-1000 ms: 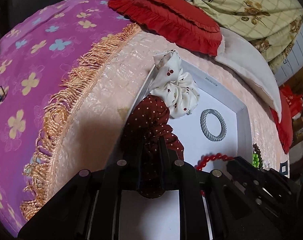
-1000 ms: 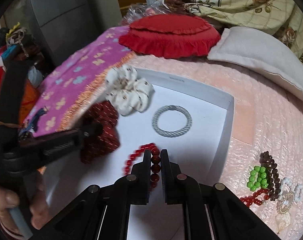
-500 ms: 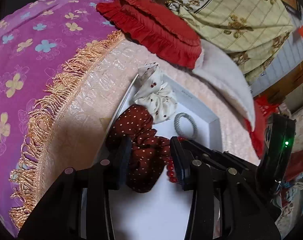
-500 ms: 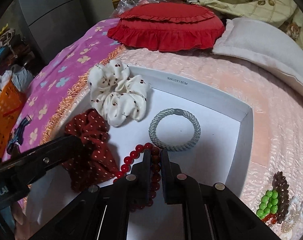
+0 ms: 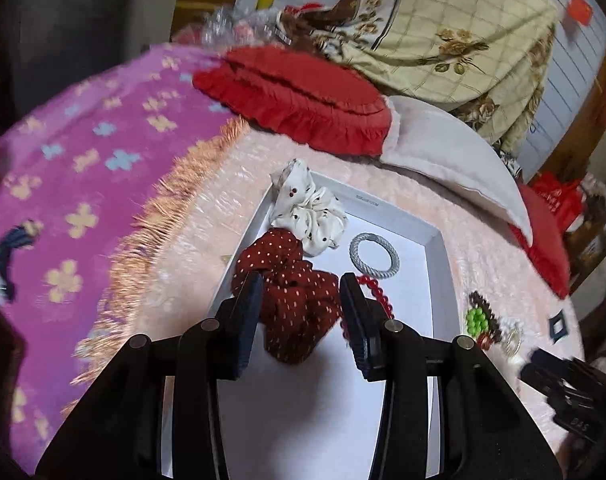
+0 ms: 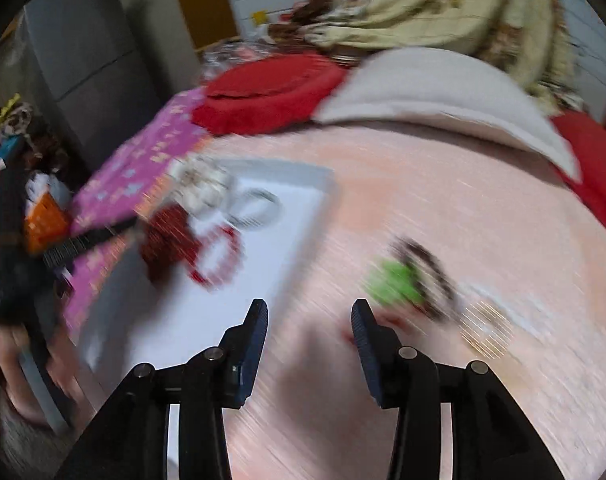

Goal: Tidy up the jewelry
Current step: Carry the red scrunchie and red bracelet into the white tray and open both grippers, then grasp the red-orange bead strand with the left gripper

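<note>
A white tray (image 5: 435,280) lies on the pink bed cover. In it are a dark red dotted scrunchie (image 5: 299,300), a white cherry scrunchie (image 5: 309,210), a grey braided ring (image 5: 374,255) and a red bead bracelet (image 5: 377,294). My left gripper (image 5: 301,320) is open above the red scrunchie, which lies loose in the tray. My right gripper (image 6: 309,344) is open and empty over the bed cover, right of the tray (image 6: 303,216). A pile of loose jewelry with green beads (image 6: 395,280) lies just ahead of it; the view is blurred.
A red frilled cushion (image 5: 299,100) and a white pillow (image 5: 455,160) lie behind the tray. A purple flowered blanket (image 5: 75,184) with orange fringe covers the left. The loose jewelry pile (image 5: 483,320) sits right of the tray.
My left gripper opened, let go of the red scrunchie and pulled back. My right gripper opened, let go of the red bead bracelet in the tray and swung right toward the loose pile.
</note>
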Action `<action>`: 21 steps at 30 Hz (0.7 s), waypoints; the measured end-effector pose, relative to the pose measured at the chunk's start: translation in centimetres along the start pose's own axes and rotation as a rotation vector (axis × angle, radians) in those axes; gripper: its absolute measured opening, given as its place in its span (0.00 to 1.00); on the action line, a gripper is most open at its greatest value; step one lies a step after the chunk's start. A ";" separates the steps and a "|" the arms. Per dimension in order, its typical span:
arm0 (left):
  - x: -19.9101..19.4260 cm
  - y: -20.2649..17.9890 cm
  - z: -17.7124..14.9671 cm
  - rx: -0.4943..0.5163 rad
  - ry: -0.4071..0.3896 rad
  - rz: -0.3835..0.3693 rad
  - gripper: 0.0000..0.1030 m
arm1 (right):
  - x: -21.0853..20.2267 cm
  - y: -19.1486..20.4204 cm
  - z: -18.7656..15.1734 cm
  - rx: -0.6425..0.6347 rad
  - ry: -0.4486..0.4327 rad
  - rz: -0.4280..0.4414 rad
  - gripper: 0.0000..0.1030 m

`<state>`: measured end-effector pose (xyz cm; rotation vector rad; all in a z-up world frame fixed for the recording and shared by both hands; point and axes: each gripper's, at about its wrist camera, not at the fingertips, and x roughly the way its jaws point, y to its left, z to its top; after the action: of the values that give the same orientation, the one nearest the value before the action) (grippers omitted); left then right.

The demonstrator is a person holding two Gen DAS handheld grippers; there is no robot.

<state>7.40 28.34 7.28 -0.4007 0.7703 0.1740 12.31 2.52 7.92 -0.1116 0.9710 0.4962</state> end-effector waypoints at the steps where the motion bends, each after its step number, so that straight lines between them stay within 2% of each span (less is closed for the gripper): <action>1: -0.9 -0.6 -0.5 0.025 -0.019 0.023 0.38 | -1.0 -1.5 -1.4 0.004 0.005 -0.027 0.40; 5: -3.9 -3.8 -2.4 0.099 -0.089 0.078 0.38 | -4.8 -8.3 -7.6 0.061 0.043 -0.160 0.40; 9: -5.4 -6.9 -4.6 0.142 -0.062 0.024 0.39 | -7.5 -14.1 -12.3 0.186 0.054 -0.217 0.40; 13: -5.5 -10.0 -5.8 0.174 0.006 0.000 0.39 | -9.5 -18.1 -15.6 0.306 0.021 -0.210 0.40; 18: -4.2 -14.5 -6.7 0.228 0.109 -0.057 0.39 | -10.4 -18.7 -17.2 0.332 -0.034 -0.167 0.40; 21: -2.2 -17.5 -7.2 0.289 0.162 -0.053 0.39 | -10.3 -18.9 -17.9 0.346 -0.043 -0.133 0.40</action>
<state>6.40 9.36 9.19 -0.1611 0.9289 -0.0206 2.40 -23.31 3.76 0.1446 0.9866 0.2024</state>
